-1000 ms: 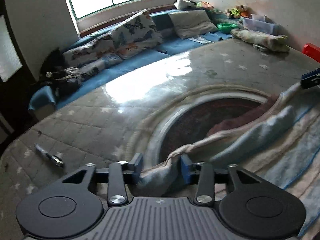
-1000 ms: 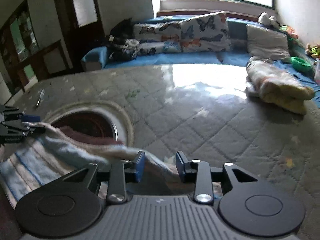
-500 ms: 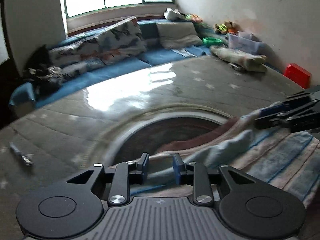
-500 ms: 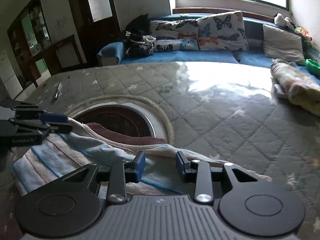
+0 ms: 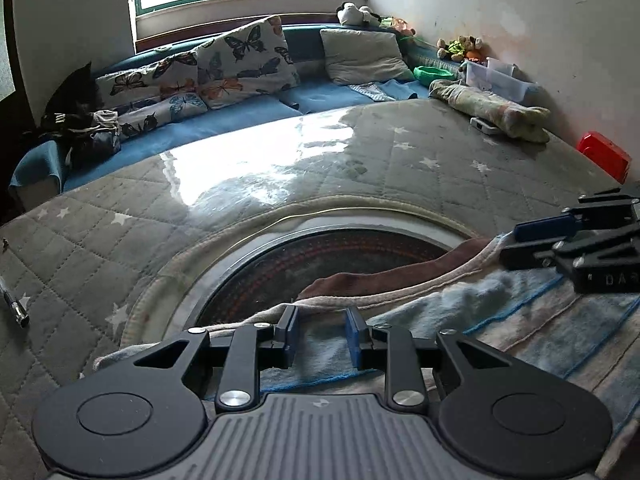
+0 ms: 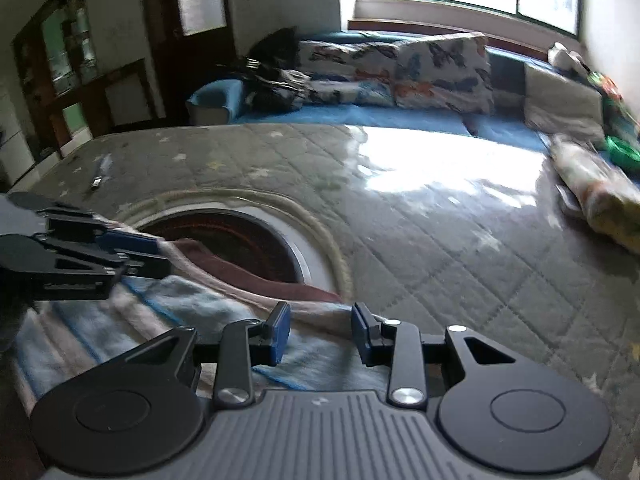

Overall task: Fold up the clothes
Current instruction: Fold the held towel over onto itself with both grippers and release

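We note the left gripper (image 5: 320, 334) low over the striped blue-and-beige cloth (image 5: 520, 320), jaws parted wide, blue pads clear of the fabric between them; nothing held. The right gripper (image 6: 318, 334) sits likewise, jaws spread over the cloth's near edge, gripping nothing. The cloth lies on the quilted grey mattress (image 5: 400, 160), its far edge draped partly across a round dark-red mat (image 5: 320, 256), with a brown layer (image 5: 380, 276) showing along that edge. Each gripper shows in the other's view, side by side at the cloth's far edge. Butterfly cushions (image 5: 244, 60) line the blue bench under the window.
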Motion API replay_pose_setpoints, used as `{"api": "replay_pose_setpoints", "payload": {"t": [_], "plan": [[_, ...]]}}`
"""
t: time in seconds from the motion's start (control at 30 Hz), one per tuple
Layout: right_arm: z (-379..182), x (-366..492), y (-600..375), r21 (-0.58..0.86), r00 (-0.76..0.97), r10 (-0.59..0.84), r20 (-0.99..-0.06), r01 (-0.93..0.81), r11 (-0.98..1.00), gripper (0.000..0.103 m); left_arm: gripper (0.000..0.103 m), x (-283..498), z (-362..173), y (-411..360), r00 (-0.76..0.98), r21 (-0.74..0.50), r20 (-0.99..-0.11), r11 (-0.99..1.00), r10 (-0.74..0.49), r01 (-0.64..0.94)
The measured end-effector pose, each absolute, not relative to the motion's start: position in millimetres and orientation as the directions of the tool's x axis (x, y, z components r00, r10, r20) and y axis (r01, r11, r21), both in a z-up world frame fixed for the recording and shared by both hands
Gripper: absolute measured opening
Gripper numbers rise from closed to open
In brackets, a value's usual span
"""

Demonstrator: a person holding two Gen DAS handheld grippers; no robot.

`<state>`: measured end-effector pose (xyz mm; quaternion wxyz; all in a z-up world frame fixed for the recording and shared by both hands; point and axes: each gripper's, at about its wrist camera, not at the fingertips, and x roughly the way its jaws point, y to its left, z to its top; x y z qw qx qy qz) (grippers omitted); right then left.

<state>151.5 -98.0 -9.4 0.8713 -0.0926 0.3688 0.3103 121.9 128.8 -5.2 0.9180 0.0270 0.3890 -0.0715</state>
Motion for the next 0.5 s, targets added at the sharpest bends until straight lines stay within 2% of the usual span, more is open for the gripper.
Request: {"api": "replay_pose_setpoints", "payload": {"t": [0.5], "plan": [[-14, 100, -46, 0.045, 0.403, 0.559, -0.724, -0.782, 0.622, 0.034, 0.030, 123, -11, 127, 0.692, -0.012, -0.714, 0.989, -0.110, 0.145]]}}
